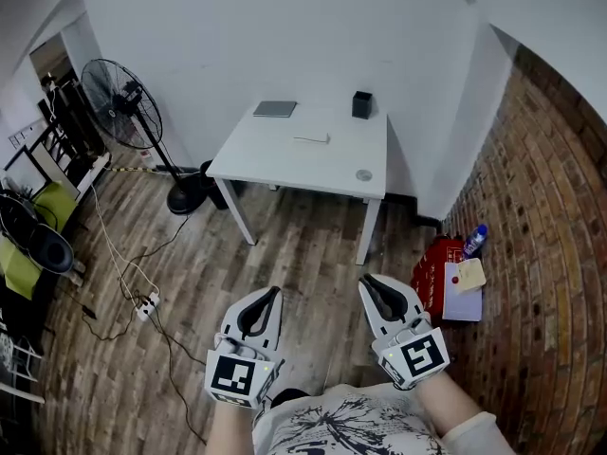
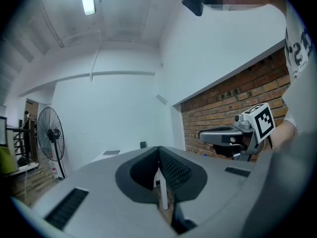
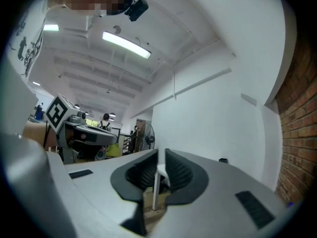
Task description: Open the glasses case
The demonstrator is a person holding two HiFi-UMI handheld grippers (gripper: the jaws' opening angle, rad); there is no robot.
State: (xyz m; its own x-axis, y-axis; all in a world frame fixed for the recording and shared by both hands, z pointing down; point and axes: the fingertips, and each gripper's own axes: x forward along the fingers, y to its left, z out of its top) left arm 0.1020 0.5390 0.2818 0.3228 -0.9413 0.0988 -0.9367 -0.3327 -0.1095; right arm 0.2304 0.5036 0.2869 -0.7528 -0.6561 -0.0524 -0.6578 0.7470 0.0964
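Head view, left to right: a fan (image 1: pixel 121 98) stands far left, and a cable (image 1: pixel 119 254) trails from there across the floor.

Left tongs (image 1: pixel 273 294): closed, pads together, nothing between them, held low at the person's waist.

The desk (image 1: pixel 285 159) stands ahead, well apart from both tongs. The case (image 1: pixel 275 109) is judged to be the flat grey thing at the desk's far left corner, but it is too small to confirm. A white slab (image 1: pixel 311 137) and a black box (image 1: pixel 361 104) lie to its right.

Right tongs (image 1: pixel 365 282): closed, empty, level beside the left.

Step in hand, as judged: approach.
1. Walk to the desk, clear of the cable.
2. Confirm the case up close.
3. Open both tongs before reaching.
4. Pin the base with one pair.
5. Lift the lid with the other at the edge opposite the hinge, slowly, so the case does not slide.
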